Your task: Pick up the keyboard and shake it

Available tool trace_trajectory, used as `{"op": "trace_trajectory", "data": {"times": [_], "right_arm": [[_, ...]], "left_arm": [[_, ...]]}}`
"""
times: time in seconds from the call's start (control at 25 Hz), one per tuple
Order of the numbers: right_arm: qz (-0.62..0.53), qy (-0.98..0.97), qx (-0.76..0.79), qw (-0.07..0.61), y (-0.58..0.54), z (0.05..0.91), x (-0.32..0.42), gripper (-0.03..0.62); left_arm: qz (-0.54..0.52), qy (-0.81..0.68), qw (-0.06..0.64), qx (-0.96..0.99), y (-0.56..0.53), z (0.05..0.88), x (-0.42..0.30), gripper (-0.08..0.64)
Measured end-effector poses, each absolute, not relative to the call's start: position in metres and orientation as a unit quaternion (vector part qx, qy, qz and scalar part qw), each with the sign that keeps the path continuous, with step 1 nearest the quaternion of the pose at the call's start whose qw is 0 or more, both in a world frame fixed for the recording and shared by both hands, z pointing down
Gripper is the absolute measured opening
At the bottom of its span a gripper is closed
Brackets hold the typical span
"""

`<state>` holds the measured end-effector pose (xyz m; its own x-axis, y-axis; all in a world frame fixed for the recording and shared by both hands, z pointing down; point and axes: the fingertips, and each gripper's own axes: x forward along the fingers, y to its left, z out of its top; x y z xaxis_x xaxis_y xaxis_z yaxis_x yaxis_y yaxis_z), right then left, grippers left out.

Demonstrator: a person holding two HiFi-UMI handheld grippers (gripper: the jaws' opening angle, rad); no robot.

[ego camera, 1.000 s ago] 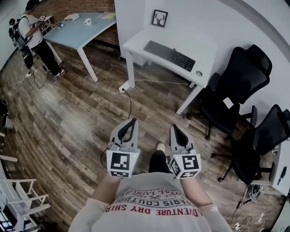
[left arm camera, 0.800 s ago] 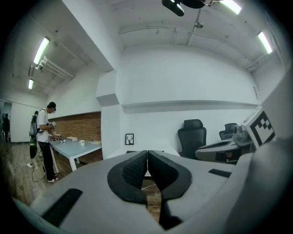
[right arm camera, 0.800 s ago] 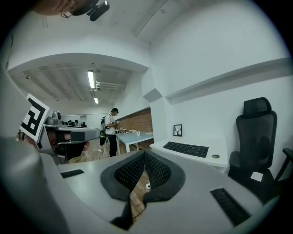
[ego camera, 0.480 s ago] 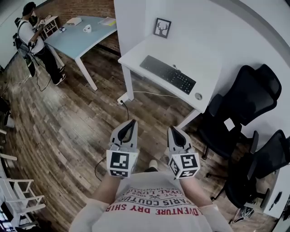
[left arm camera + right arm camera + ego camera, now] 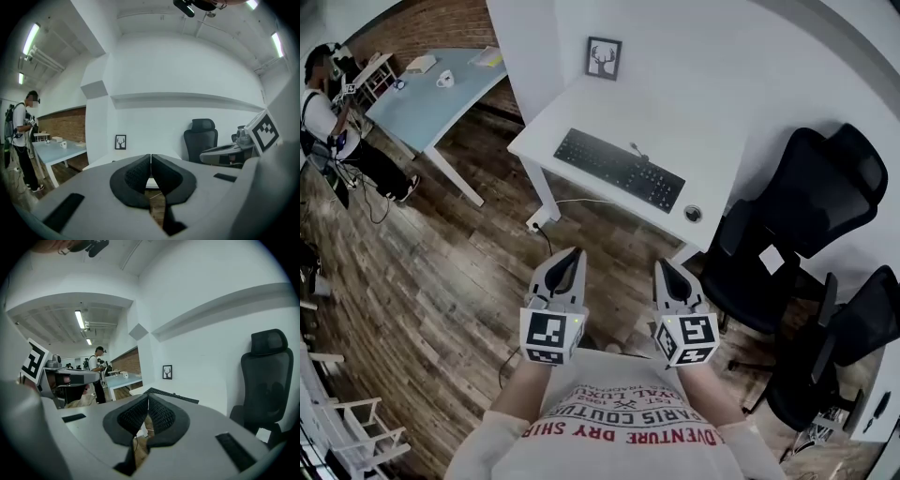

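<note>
Your left gripper (image 5: pixel 573 253) and right gripper (image 5: pixel 662 264) are both closed and empty. The keyboard (image 5: pixel 619 170) is at 12 o'clock on the tabletop (image 5: pixel 694 127). Open first or you'll likely shove it.

Two grippers: left gripper (image 5: pixel 573 253), right gripper (image 5: pixel 662 264). One keyboard (image 5: pixel 619 169). Two benches: white bench (image 5: pixel 609 111), blue bench (image 5: pixel 412 112). Two black office chairs: one chair (image 5: pixel 811 192) beside the white bench, a second chair (image 5: pixel 858 333) past it. One picture (image 5: pixel 602 58). One mug (image 5: pixel 444 80). One bystander (image 5: pixel 321 117). One round cap (image 5: pixel 693 214) on the white bench. White chairs (image 5: pixel 356 422) at the edge, too cut off to count.
</note>
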<state>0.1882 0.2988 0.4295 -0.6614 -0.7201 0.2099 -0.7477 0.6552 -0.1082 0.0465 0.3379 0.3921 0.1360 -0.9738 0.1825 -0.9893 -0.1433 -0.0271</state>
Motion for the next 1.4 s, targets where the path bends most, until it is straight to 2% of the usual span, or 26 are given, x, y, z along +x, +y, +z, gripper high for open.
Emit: {"op": "trace_trajectory", "data": {"times": [0.4, 0.8, 1.12, 1.4], "right_arm": [[0.114, -0.856, 0.499, 0.074, 0.211, 0.447, 0.195, 0.026], [0.12, -0.79, 0.596, 0.074, 0.127, 0.446, 0.136, 0.026], [0.132, -0.748, 0.647, 0.057, 0.084, 0.449, 0.104, 0.026], [0.135, -0.761, 0.628, 0.095, 0.061, 0.471, 0.076, 0.026]], "left_arm": [[0.088, -0.558, 0.051, 0.824, 0.217, 0.408, 0.048, 0.026], [0.094, -0.457, 0.047, 0.883, 0.094, 0.407, -0.015, 0.028], [0.107, -0.404, 0.051, 0.907, 0.042, 0.42, -0.057, 0.026], [0.114, -0.405, 0.076, 0.904, 0.011, 0.446, -0.088, 0.028]]}}
